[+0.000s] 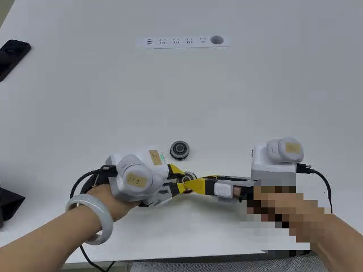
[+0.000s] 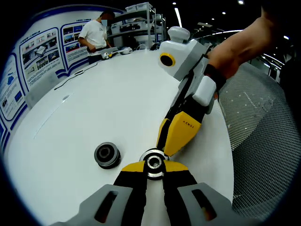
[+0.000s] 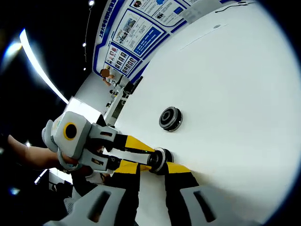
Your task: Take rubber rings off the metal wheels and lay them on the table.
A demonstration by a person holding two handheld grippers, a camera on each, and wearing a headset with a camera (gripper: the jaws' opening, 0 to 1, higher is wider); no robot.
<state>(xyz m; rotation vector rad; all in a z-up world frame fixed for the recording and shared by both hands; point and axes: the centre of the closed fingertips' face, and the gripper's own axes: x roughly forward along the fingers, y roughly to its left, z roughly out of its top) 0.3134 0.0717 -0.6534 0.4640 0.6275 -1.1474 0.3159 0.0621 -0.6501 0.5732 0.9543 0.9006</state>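
A small metal wheel (image 1: 189, 177) with its black rubber ring is held just above the table between the two grippers. My left gripper (image 2: 154, 165) is shut on the wheel (image 2: 154, 162), one yellow fingertip on each side. My right gripper (image 3: 157, 166) comes in from the opposite side, and its yellow tips close on the rubber ring (image 3: 159, 160) at the wheel's rim. In the head view the left gripper (image 1: 182, 180) and the right gripper (image 1: 194, 183) meet tip to tip. A second wheel (image 1: 180, 149) with a rubber ring lies flat on the table just behind them.
A white power strip (image 1: 181, 41) lies at the far side of the white table (image 1: 255, 90). A black object (image 1: 11, 54) sits at the far left edge. The table's front edge runs close under the hands. A person stands in the background beyond the table.
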